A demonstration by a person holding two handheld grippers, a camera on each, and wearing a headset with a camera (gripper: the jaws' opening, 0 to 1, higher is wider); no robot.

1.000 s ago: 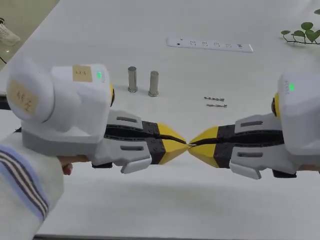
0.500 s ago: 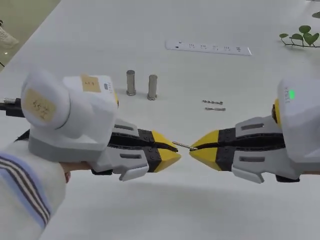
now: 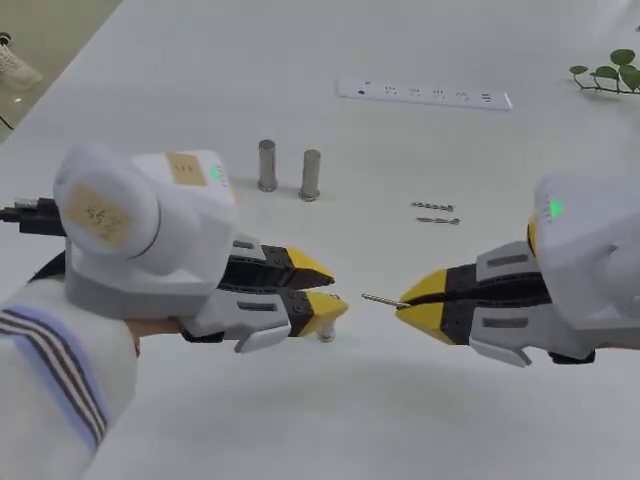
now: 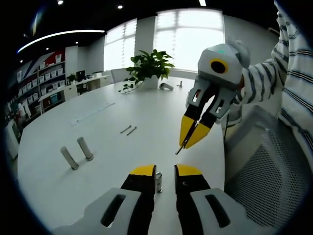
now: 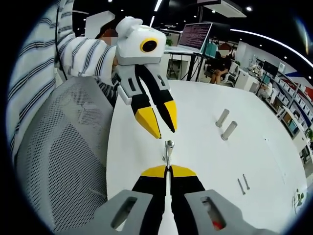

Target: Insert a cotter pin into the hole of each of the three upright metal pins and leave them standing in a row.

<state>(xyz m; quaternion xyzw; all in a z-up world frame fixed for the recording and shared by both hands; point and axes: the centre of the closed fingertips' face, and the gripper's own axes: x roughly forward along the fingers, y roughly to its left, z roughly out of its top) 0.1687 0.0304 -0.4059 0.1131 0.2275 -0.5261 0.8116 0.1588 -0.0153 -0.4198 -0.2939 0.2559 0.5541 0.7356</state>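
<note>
1. The right tongs (image 3: pixel 405 304) are clamped on one cotter pin (image 3: pixel 382 299), gripping its rear end and holding it above the white tabletop (image 3: pixel 330 420).
2. The long axis of that cotter pin runs almost level, in line with the right tongs. Its free end points toward the left tongs (image 3: pixel 326 288) and stops just short of them.
3. The left tongs are parted, with one yellow tip above the other in the head view.
4. In the left gripper view, a short metal pin (image 4: pixel 158 181) stands upright on the tabletop between those parted tips, close to one jaw. I cannot tell whether it touches that jaw.
5. Farther back, the rear left metal pin (image 3: pixel 267 165) and the rear right metal pin (image 3: pixel 311 175) stand upright side by side, near each other but apart.
6. To their right, two spare cotter pins (image 3: pixel 433 207) lie flat and parallel, just beside each other, with their long axes running across the head view.
7. A white power strip (image 3: pixel 424 95) lies at the far side of the tabletop, and a leafy plant sprig (image 3: pixel 610 68) is at the far right edge.
</note>
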